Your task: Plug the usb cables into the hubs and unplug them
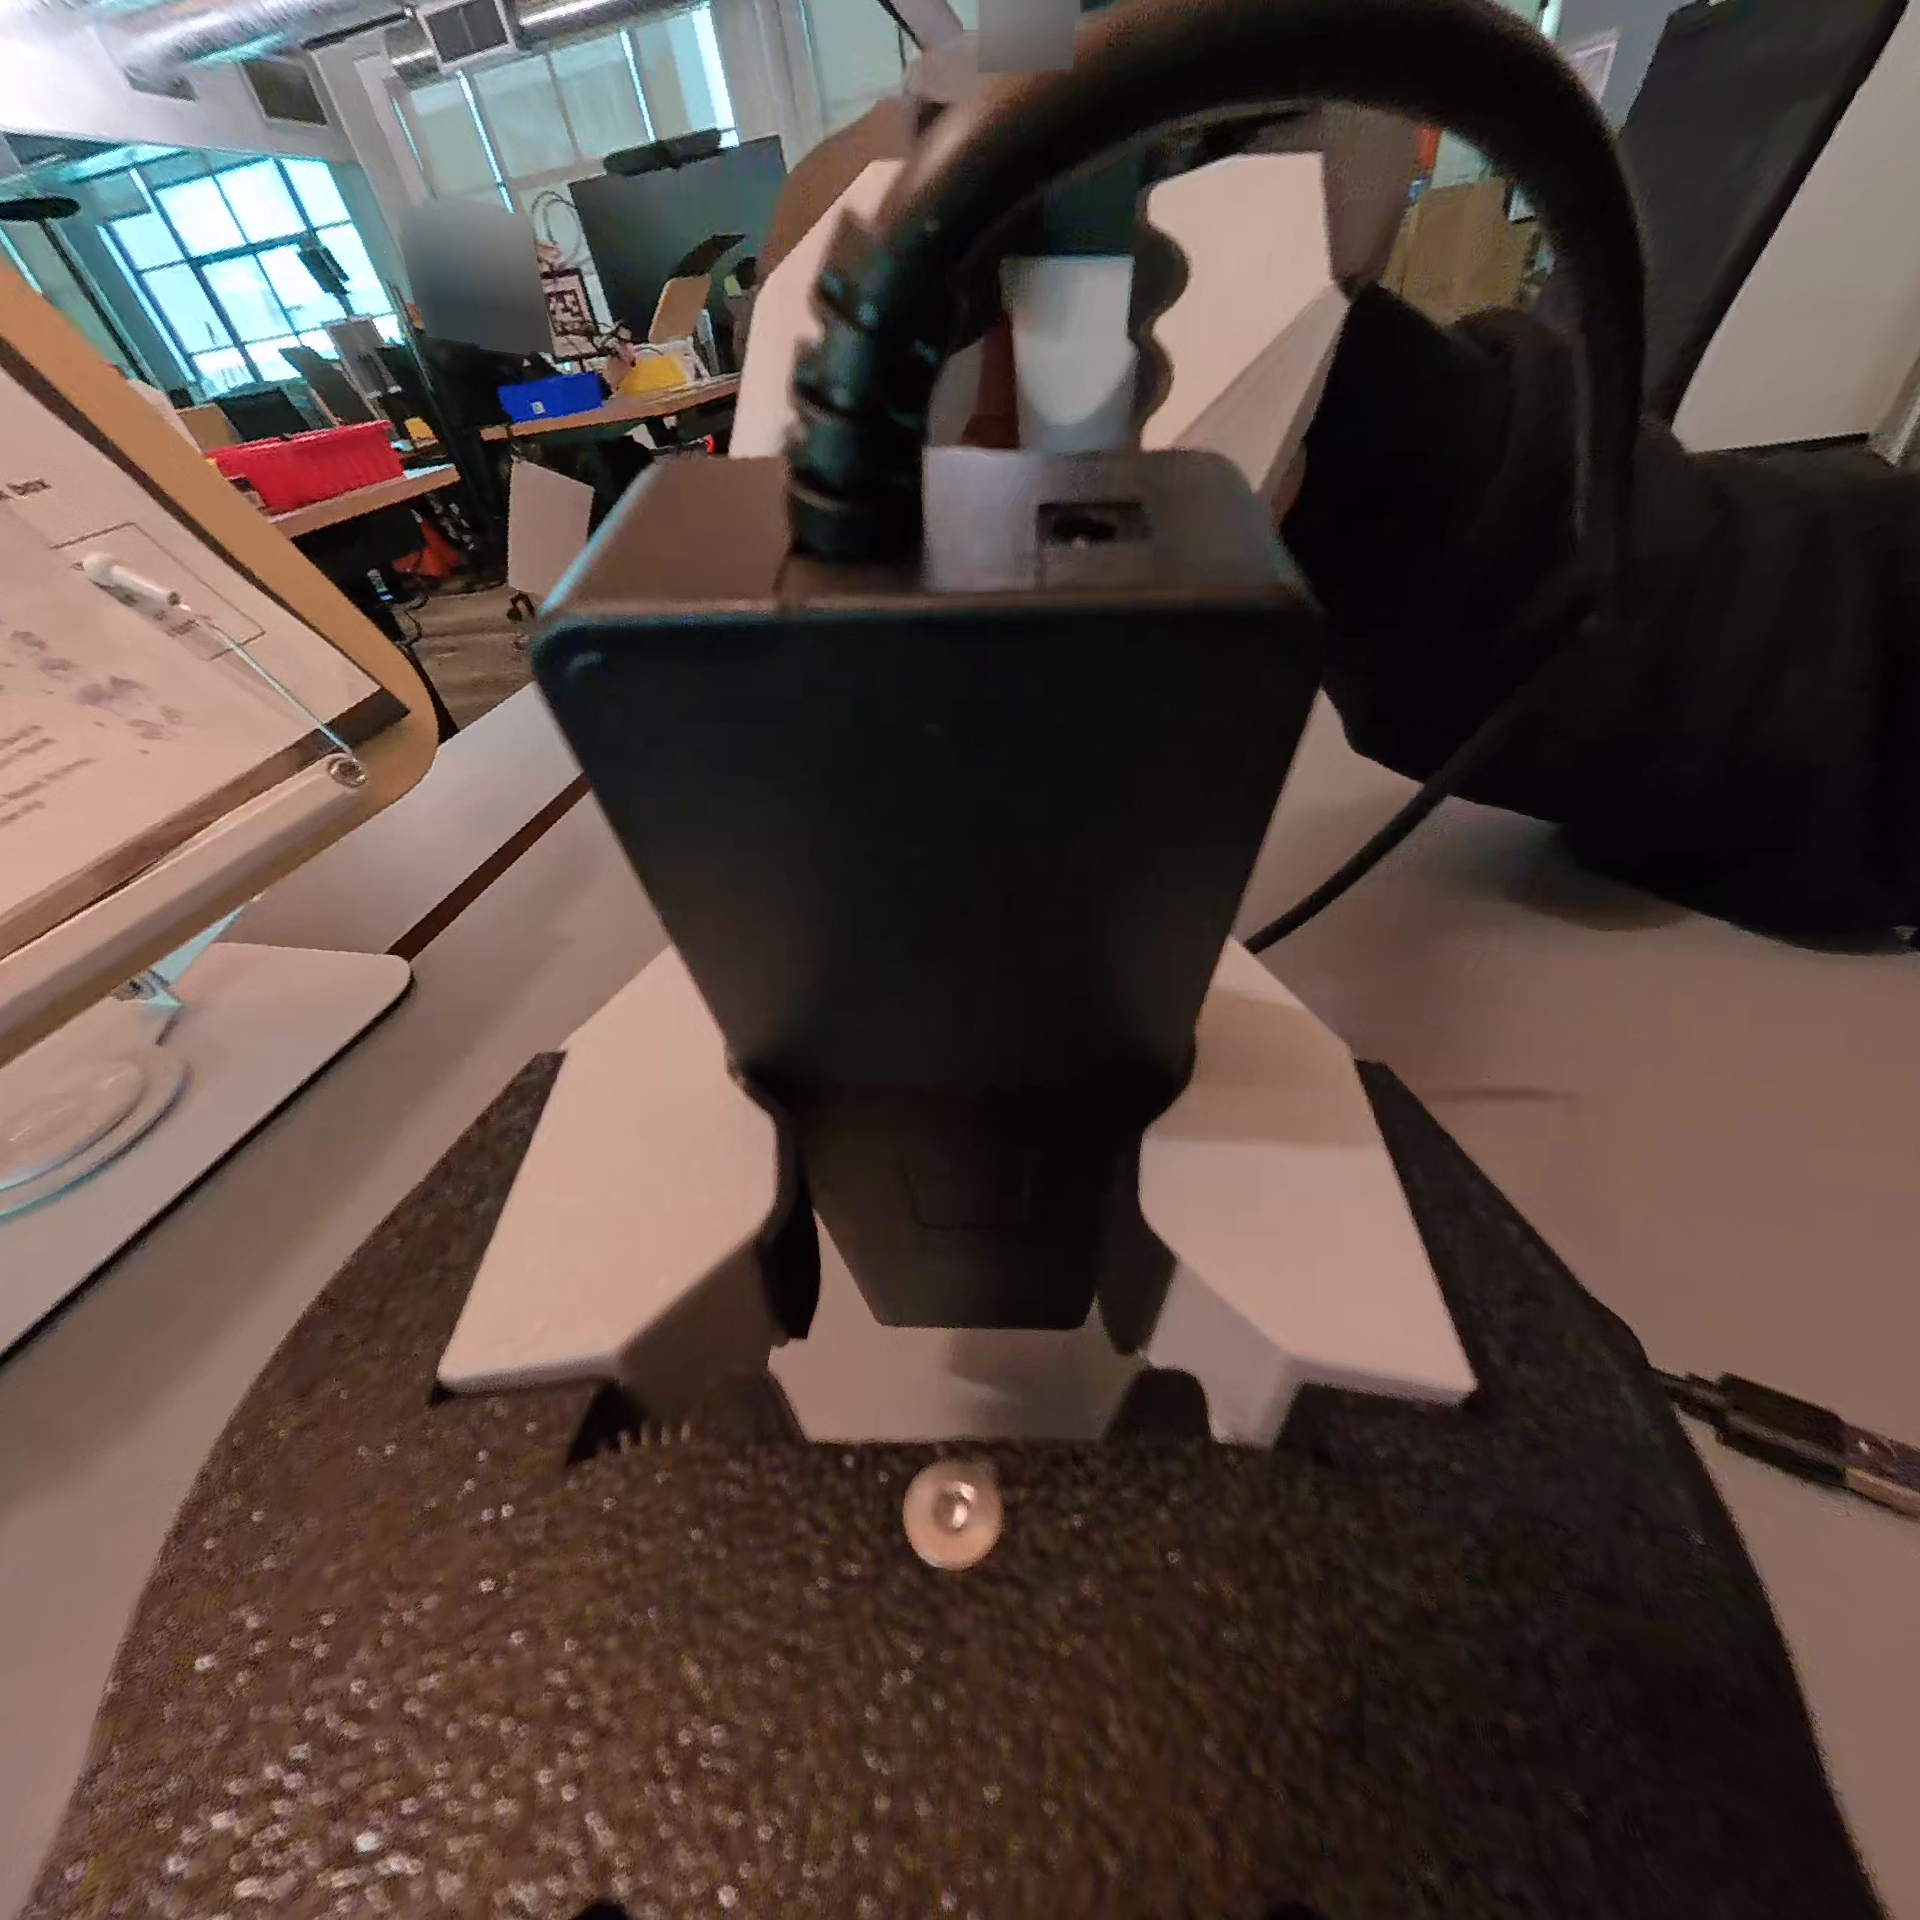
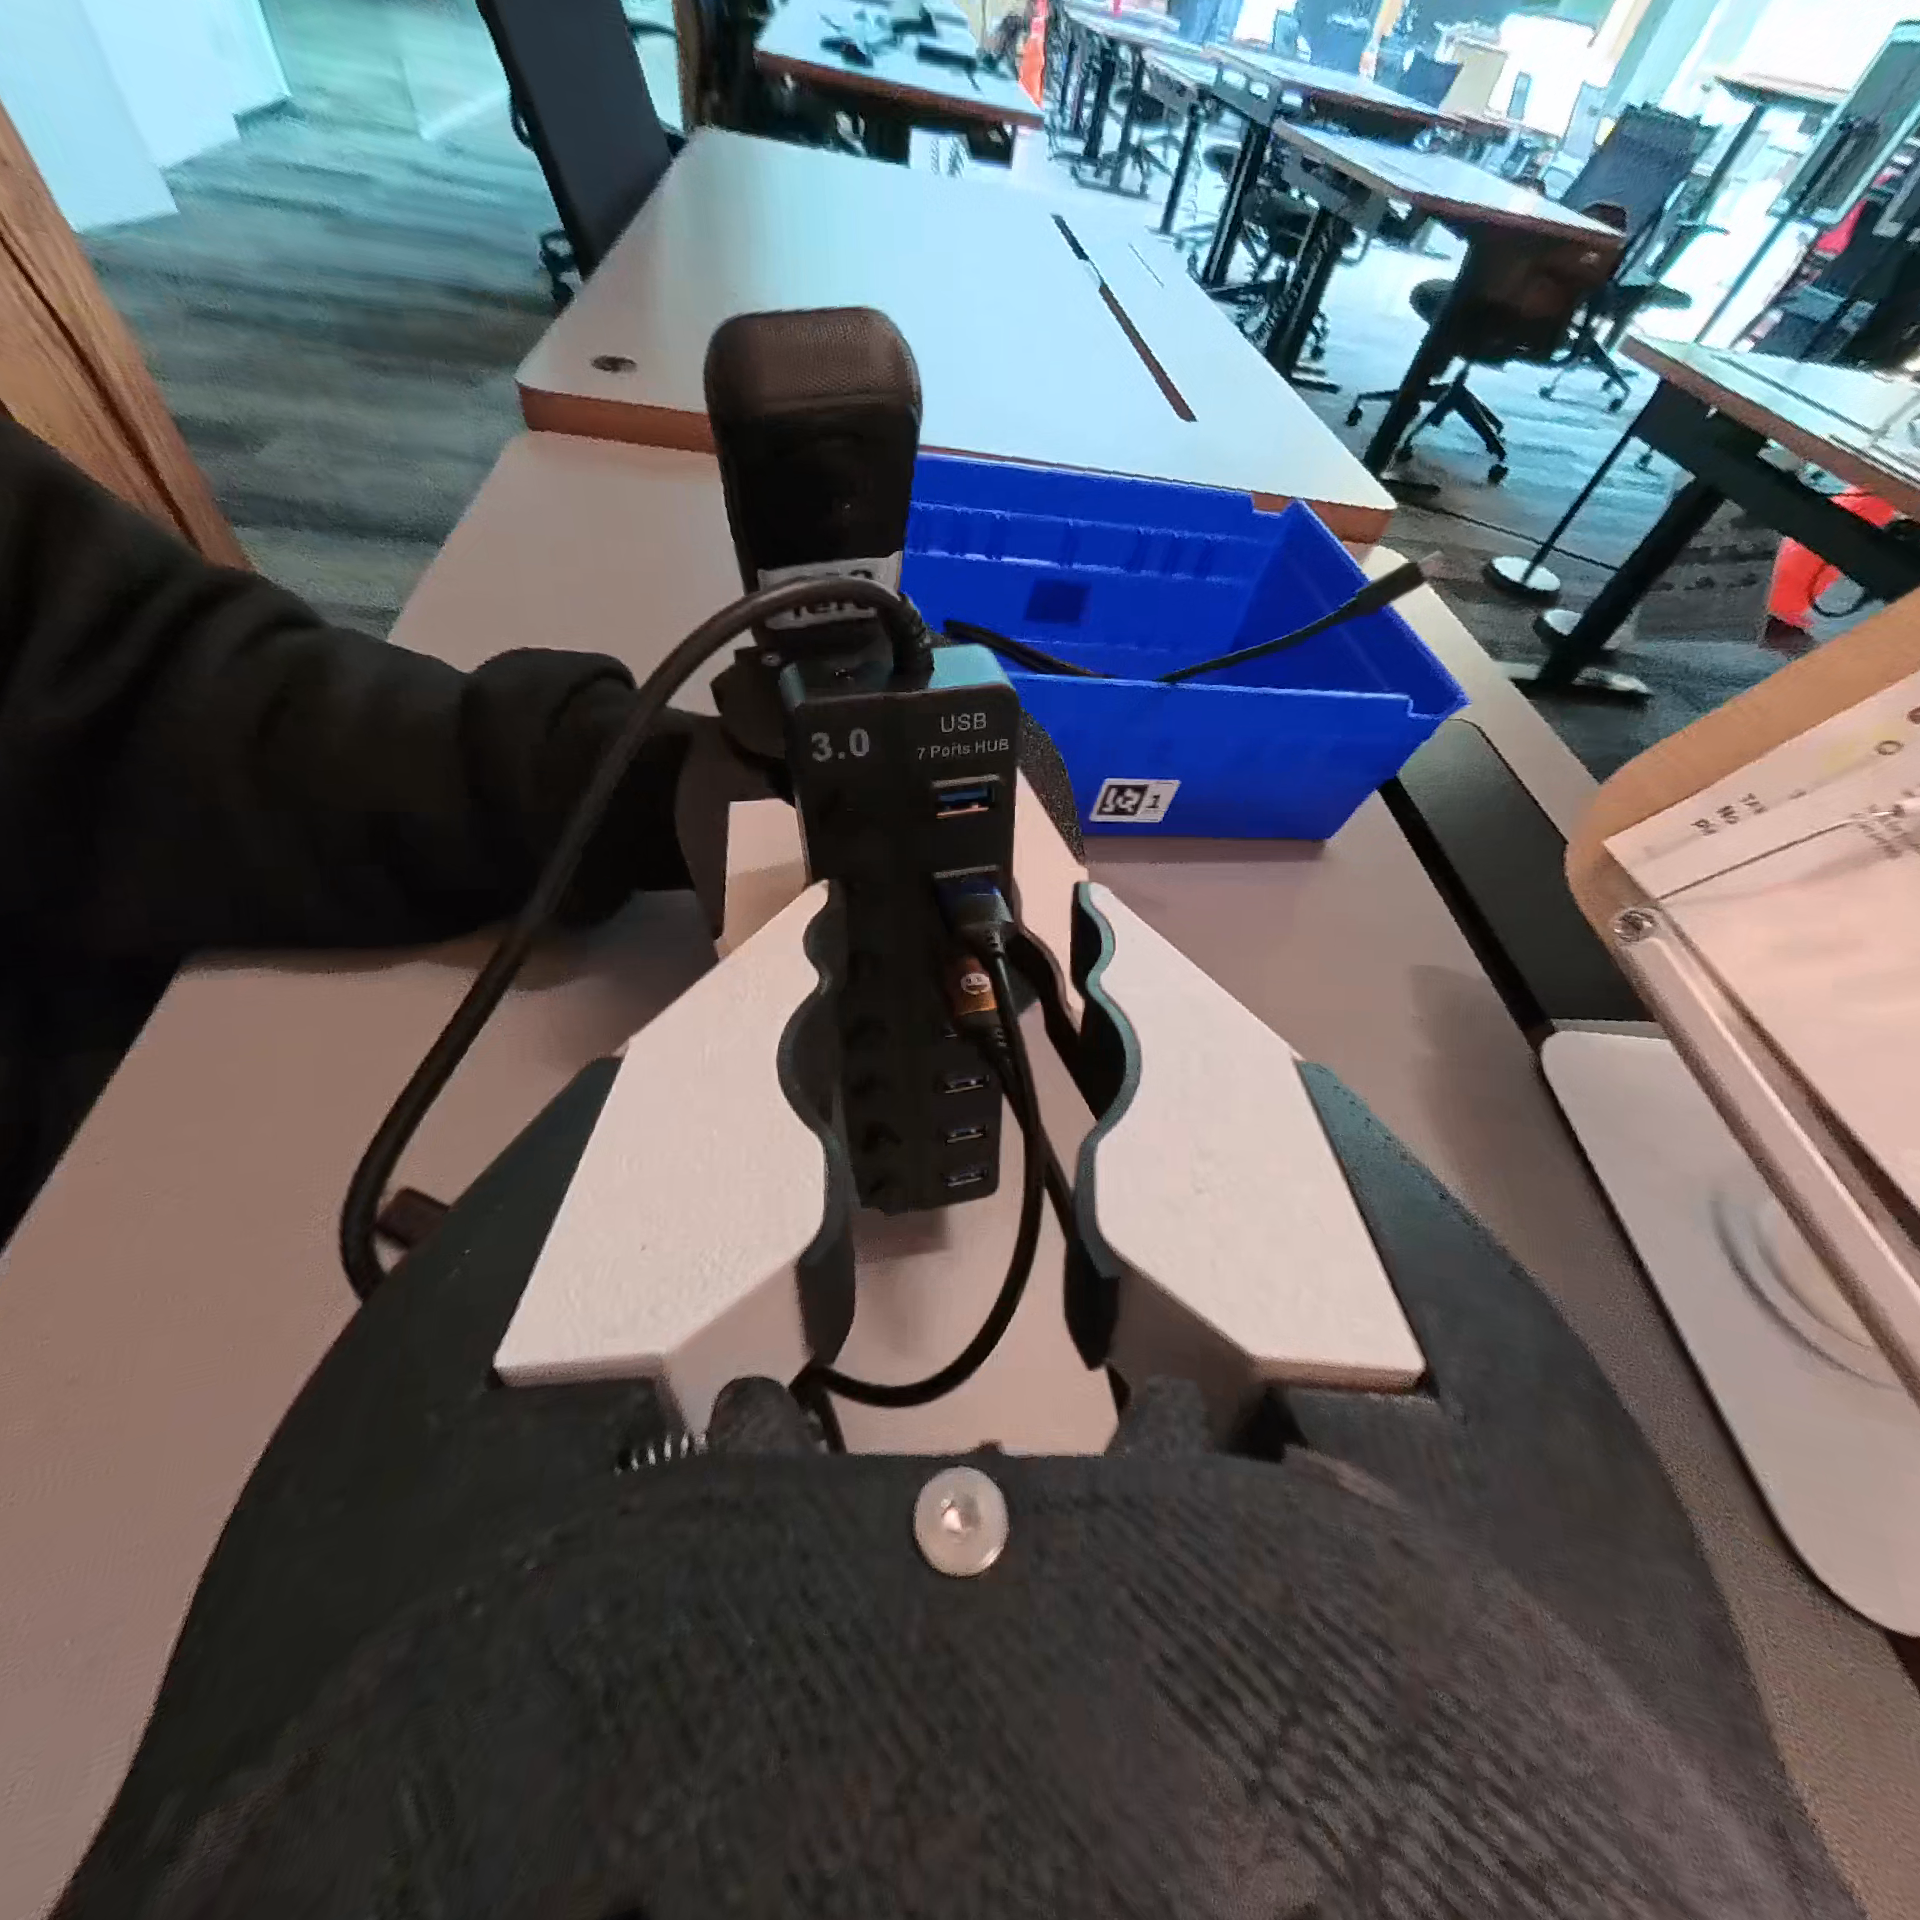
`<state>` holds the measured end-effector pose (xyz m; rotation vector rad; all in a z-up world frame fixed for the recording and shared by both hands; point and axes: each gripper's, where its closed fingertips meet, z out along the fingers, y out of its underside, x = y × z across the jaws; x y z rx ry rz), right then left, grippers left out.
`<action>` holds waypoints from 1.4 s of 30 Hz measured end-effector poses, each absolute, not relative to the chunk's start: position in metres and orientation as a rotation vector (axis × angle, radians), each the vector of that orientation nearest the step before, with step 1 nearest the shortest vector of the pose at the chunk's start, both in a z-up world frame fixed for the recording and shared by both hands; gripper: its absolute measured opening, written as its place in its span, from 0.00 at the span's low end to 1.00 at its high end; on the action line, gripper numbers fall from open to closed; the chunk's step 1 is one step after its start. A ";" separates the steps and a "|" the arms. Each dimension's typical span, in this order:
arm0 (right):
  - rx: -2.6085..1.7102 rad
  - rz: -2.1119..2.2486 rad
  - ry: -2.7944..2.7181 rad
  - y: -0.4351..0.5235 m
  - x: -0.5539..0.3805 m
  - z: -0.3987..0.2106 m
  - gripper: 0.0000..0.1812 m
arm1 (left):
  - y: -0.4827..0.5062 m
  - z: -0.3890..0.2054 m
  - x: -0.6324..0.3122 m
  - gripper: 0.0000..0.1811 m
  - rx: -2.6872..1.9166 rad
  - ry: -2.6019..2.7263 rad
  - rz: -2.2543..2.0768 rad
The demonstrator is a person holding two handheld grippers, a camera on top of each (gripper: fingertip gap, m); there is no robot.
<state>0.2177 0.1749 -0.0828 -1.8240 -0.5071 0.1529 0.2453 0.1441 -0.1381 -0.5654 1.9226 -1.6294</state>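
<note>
One black hub (image 1: pixel 925 831) sits clamped in the left gripper (image 1: pixel 956 1247) jaws, its thick cable (image 1: pixel 1351 125) arching overhead. The right gripper (image 2: pixel 951 1039) jaws stand apart around the hub's port face, one thin cable (image 2: pixel 997 1143) plugged there. Beyond: one blue bin (image 2: pixel 1247 727) on the counter (image 2: pixel 1299 987).

white print marks the top end of the black usb hub (image 2: pixel 873 987). a white code sticker (image 2: pixel 1135 801) sits on the blue bin (image 2: pixel 1247 748) at 1 o'clock. a printed sheet (image 2: pixel 1787 914) at 3 o'clock is blurred.
</note>
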 end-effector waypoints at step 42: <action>-1.796 -0.276 -0.155 0.054 0.326 -0.012 0.08 | 0.166 -0.100 0.240 0.34 -0.506 1.737 -1.657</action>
